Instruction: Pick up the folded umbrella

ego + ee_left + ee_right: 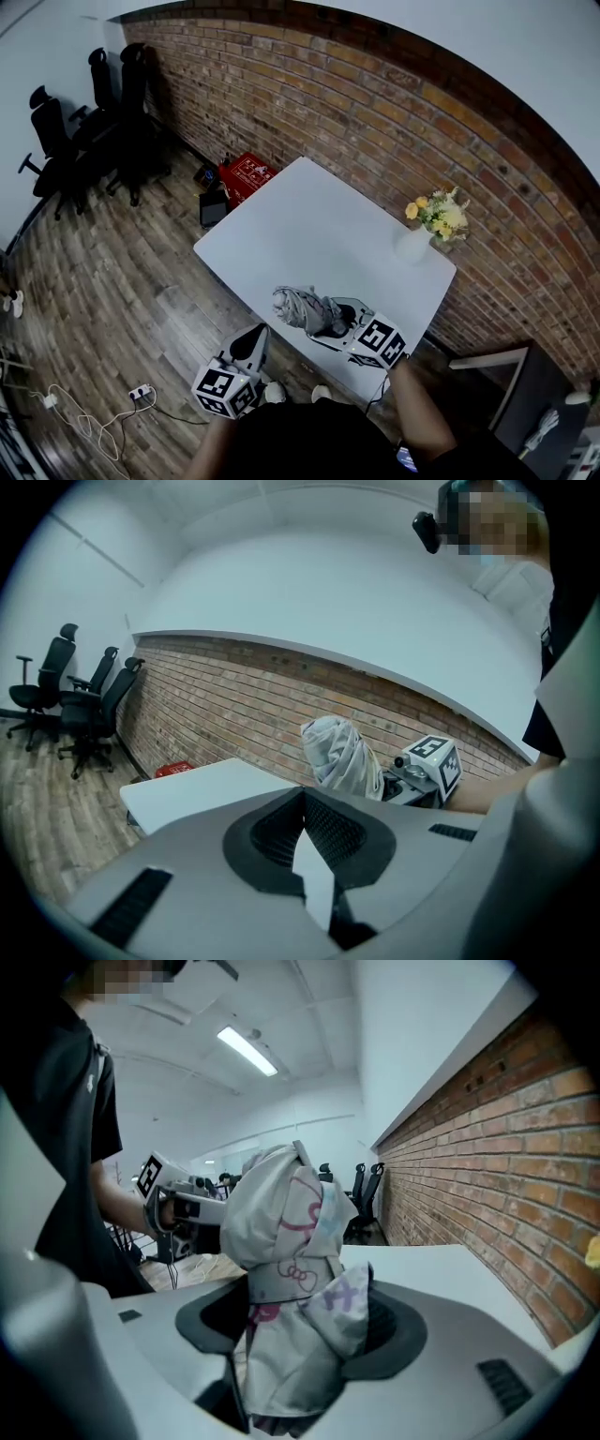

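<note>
The folded umbrella (298, 307) is a pale grey bundle with pink prints, lifted above the near edge of the white table (309, 230). My right gripper (330, 319) is shut on it, and its jaws clamp the bundle's lower half. In the right gripper view the umbrella (286, 1269) stands up out of the right gripper (298, 1290) and fills the middle. My left gripper (255, 339) hangs off the table's near edge, left of the umbrella, with its jaws together and nothing in them. In the left gripper view the umbrella (339, 754) shows beyond the left gripper (303, 797).
A white vase with yellow flowers (424, 232) stands at the table's far right, by the brick wall (375, 122). A red crate (246, 174) and a dark box sit on the floor beyond the table. Office chairs (94, 122) stand far left; cables (94, 417) lie on the floor.
</note>
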### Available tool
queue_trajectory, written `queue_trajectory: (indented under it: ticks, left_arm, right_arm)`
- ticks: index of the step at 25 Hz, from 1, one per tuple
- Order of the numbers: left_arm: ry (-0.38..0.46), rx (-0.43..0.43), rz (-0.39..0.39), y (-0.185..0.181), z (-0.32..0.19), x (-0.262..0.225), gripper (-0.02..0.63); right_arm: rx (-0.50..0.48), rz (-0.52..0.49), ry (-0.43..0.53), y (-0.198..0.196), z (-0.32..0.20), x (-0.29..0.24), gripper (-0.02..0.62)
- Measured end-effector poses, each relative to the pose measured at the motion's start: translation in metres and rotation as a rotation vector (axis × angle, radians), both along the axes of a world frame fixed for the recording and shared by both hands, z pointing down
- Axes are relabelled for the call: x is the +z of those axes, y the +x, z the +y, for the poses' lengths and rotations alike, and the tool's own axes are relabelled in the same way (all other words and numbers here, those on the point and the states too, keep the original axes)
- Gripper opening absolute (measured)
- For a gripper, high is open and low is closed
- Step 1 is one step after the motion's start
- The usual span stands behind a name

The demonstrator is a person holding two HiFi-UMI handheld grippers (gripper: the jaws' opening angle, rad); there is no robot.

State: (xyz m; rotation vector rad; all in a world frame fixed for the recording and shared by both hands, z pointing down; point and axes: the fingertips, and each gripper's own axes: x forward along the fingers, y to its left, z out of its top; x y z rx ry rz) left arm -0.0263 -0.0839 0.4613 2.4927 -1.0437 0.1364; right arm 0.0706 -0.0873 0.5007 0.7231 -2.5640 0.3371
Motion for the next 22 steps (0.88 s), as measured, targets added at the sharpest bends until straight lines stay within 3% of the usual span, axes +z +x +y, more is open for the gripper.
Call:
queue_trajectory:
  ticks: [8,22]
  left_arm:
    - [0.044,0.013,0.017,0.033,0.014,-0.025,0.014]
    - [0.102,0.056,0.049,0.048,0.018,-0.059,0.014]
  right_arm:
    - [0.092,-0.329,-0.035,0.037,0.024,-0.049,0.302]
    - [0.242,-0.738,-0.035,0.075,0.048,-0.11,0.304]
